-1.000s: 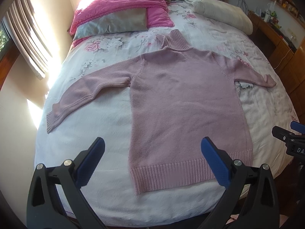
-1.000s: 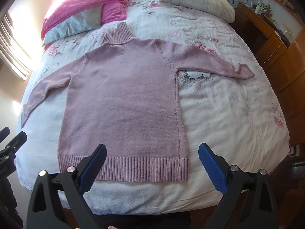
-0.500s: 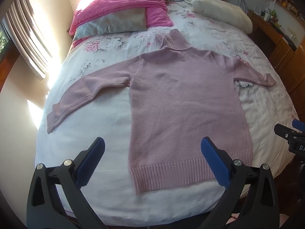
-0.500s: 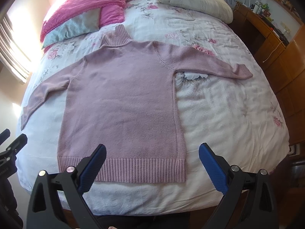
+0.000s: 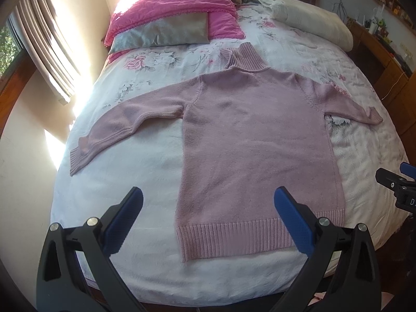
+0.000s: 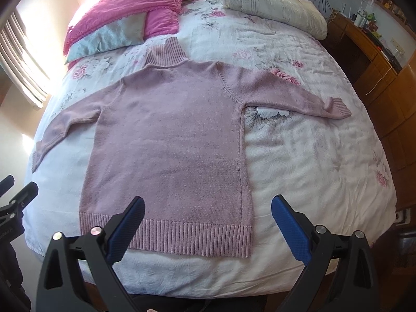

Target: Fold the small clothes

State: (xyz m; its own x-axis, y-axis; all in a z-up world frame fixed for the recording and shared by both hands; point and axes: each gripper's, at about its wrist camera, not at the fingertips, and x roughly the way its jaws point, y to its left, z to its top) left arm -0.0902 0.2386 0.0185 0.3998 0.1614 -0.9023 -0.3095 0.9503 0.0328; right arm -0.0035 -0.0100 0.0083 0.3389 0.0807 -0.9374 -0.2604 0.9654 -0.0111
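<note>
Both grippers hovering at the foot of the bed, sweater lying flat

I am holding my left gripper (image 5: 208,212) over the near edge of the bed (image 5: 124,189), its blue pads (image 5: 292,223) spread wide with nothing between them. I am holding my right gripper (image 6: 206,219) beside it, over the same near edge, and its pads (image 6: 290,227) are also standing wide apart and empty. In the left view the tip of my right gripper is poking in at the right border; in the right view my left one is showing at the left border.

Just beyond the pads, the sweater (image 6: 169,143) is lying flat on the bed, its ribbed hem (image 6: 187,236) running along the near edge. In the left view the hem is sitting between my left pads, toward the right one; in the right view my left pad is overlapping the hem while the right pad is hanging over bare cover.

Farther in, the two sleeves are stretching outward, the left sleeve (image 5: 122,124) angling down toward the left edge, the right sleeve (image 6: 293,98) reaching toward the right edge. The ribbed collar (image 6: 166,53) is pointing at the far end.

Beyond the collar, a pink pillow (image 5: 174,7) and a grey pillow (image 5: 161,32) are lying at the far left corner, and a white pillow (image 6: 275,7) is lying at the far right corner. A wooden desk (image 6: 364,52) is standing past the right edge.
</note>
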